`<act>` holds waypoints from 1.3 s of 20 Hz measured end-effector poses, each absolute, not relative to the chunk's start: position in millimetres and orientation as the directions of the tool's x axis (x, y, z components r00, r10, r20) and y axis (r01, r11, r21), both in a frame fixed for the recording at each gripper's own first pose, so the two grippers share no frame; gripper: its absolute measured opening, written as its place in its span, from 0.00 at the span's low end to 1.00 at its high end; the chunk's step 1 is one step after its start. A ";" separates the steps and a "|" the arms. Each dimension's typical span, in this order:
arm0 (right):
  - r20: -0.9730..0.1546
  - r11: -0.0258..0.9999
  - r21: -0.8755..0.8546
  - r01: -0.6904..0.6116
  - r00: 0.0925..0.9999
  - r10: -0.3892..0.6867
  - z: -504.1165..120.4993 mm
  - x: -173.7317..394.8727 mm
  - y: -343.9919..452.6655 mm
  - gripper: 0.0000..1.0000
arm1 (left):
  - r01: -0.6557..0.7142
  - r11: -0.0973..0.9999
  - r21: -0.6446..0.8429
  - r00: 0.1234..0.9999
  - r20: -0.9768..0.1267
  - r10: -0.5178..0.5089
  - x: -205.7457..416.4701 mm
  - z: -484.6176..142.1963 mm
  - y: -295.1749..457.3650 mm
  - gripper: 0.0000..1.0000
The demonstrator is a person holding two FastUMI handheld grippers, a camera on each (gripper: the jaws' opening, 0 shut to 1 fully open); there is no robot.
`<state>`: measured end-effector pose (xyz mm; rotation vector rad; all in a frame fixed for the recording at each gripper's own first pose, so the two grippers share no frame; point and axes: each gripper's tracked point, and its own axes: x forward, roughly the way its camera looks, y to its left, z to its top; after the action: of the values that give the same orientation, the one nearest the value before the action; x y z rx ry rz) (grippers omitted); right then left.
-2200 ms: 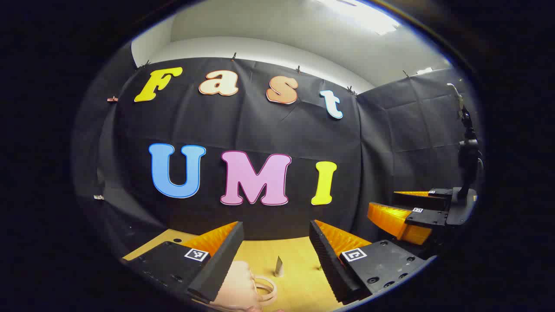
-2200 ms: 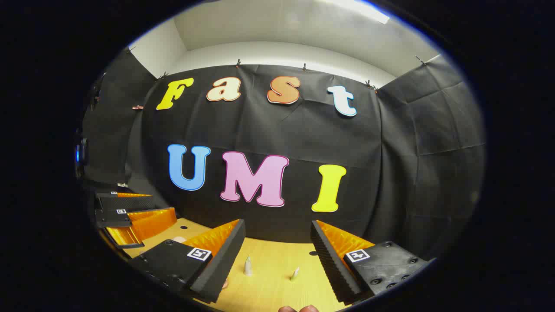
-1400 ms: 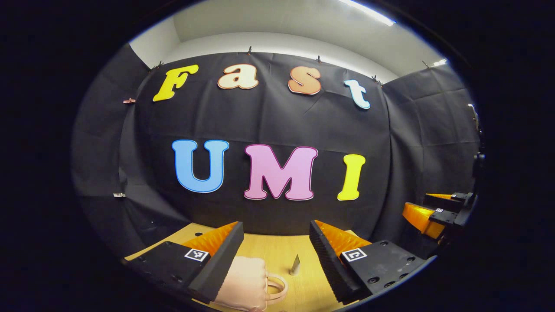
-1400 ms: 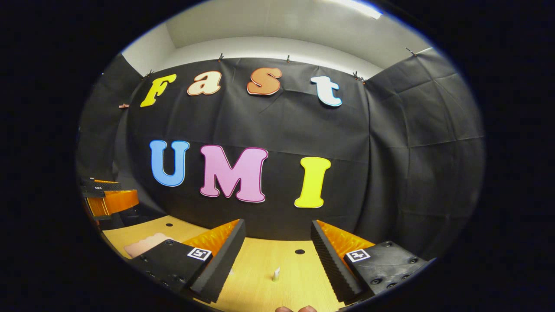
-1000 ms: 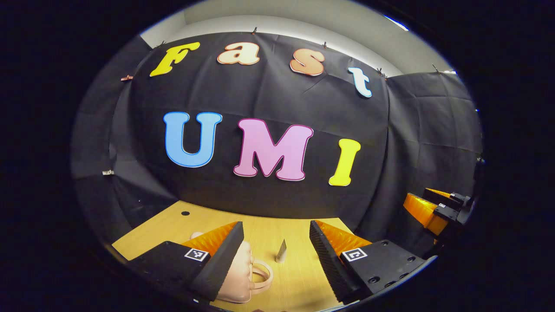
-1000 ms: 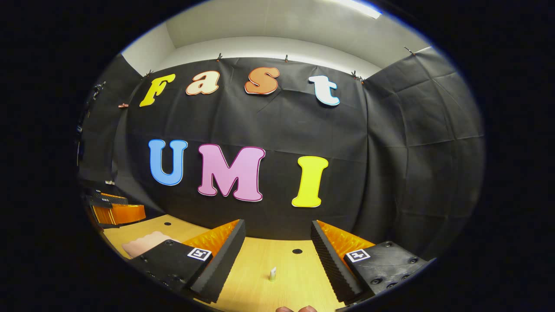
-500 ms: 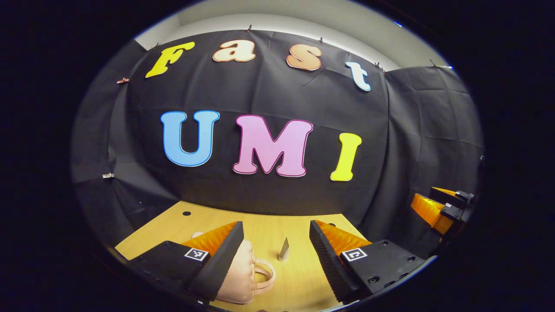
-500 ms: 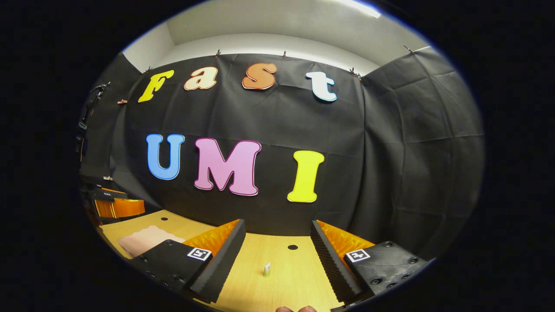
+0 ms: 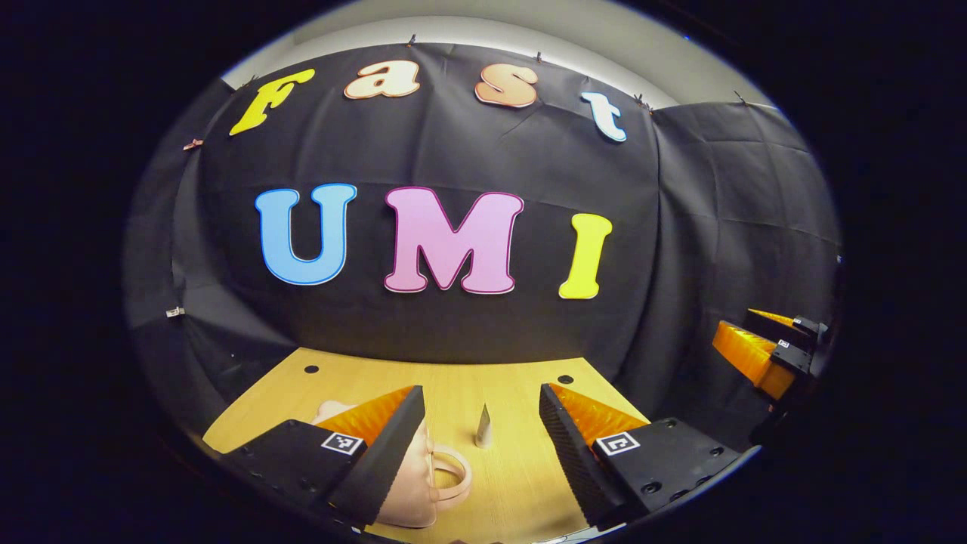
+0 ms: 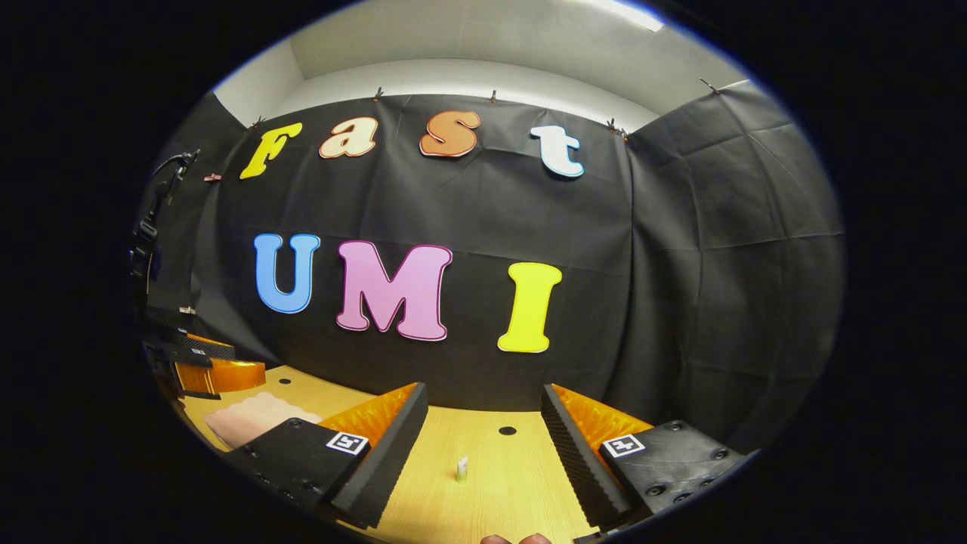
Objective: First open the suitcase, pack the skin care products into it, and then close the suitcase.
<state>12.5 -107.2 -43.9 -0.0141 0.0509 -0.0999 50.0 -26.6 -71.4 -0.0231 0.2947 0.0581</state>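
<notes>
Seen from the left gripper view, the left gripper (image 9: 480, 446) is held above a pale wooden table (image 9: 514, 393), its two fingers spread wide apart with nothing between them. Behind the left finger sits a small pink suitcase (image 9: 412, 483), partly hidden by that finger. It lies at the near left of the table, and its looped handle (image 9: 451, 474) points right into the gap between the fingers. No gap or raised lid can be seen on it. A little farther off, just right of the handle, a small pale tube (image 9: 483, 428) of skin care product stands upright on the table, apart from the suitcase. At the far right edge, the right gripper (image 9: 764, 349) hangs beside the black cloth wall, off the table.

In the right gripper view, the right gripper (image 10: 480, 446) is likewise wide open and holds nothing. A small pale bottle (image 10: 461, 469) stands on the table between its fingers, touching neither. Two dark round holes show in the far part of the tabletop. At the left, the suitcase (image 10: 245, 417) shows as a flat pink shape lying on the table, and the left gripper (image 10: 202, 368) hangs just beyond it at the left edge. A fingertip of the person's hand (image 10: 517, 539) shows at the very bottom.
</notes>
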 end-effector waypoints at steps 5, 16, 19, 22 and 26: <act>-0.055 0.994 -0.013 0.109 0.992 -0.110 -45.6 13.5 -115.7 0.96 | -0.037 0.999 0.024 0.969 -0.245 0.042 49.7 -62.0 -41.0 0.96; -0.074 0.997 0.004 0.076 0.994 -0.075 -55.6 15.2 -106.0 0.96 | 0.010 0.998 -0.062 0.855 -0.517 -0.040 61.6 -163.9 -39.4 0.96; -0.091 0.996 0.018 0.084 0.992 -0.082 -66.2 10.3 -116.2 0.96 | -0.023 0.995 -0.096 0.734 -0.678 -0.048 69.0 -231.8 -34.6 0.96; -0.127 0.995 0.026 0.098 0.987 -0.094 -82.9 4.1 -134.7 0.96 | -0.083 0.991 -0.103 0.617 -0.786 -0.031 72.8 -288.0 -32.9 0.95; -0.196 0.993 0.004 0.116 0.974 -0.113 -113.9 -1.8 -169.6 0.96 | -0.160 0.984 -0.075 0.503 -0.864 0.016 91.6 -344.6 -18.7 0.95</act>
<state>-1.8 -169.6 -113.9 0.0158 0.1967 -0.1153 91.6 -18.7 -344.6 -0.1520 1.0398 0.1064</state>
